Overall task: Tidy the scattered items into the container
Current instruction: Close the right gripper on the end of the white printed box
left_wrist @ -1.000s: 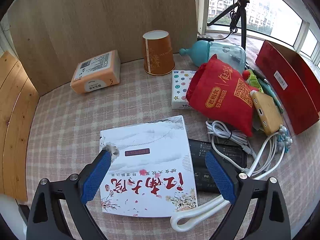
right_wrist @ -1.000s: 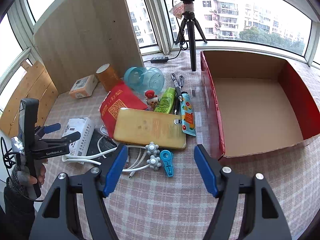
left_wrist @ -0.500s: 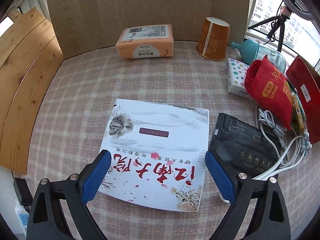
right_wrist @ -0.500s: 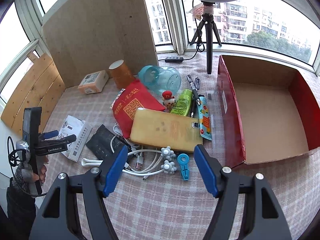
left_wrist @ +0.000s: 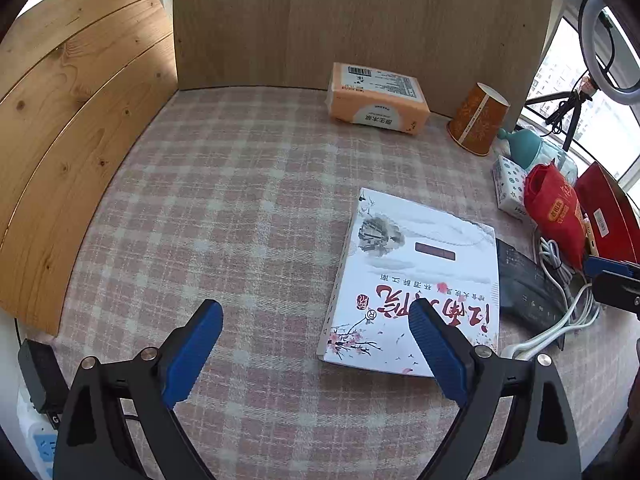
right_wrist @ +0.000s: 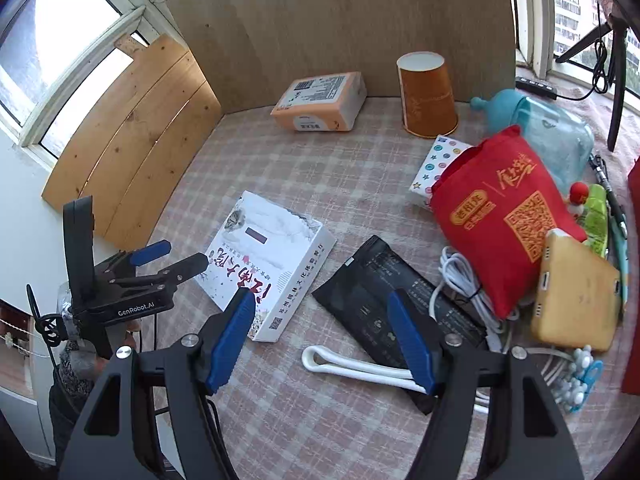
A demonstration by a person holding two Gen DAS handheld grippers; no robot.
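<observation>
A: Starting left: the left hand-held gripper hangs with its jaws apart and nothing between them, just left of the white box.

B: So that box is the pick in hand, I'd say. It lies flat on the checked worktop, untouched.

A: Right of the box, the right hand-held gripper hovers over the black pouch, jaws apart too, gripping nothing.

B: Next move, I reckon, calls for straddling the box's narrow sides.

A: Further right of the box: white cable, red bag, yellow phone. The red container sits beyond that clutter.
</observation>
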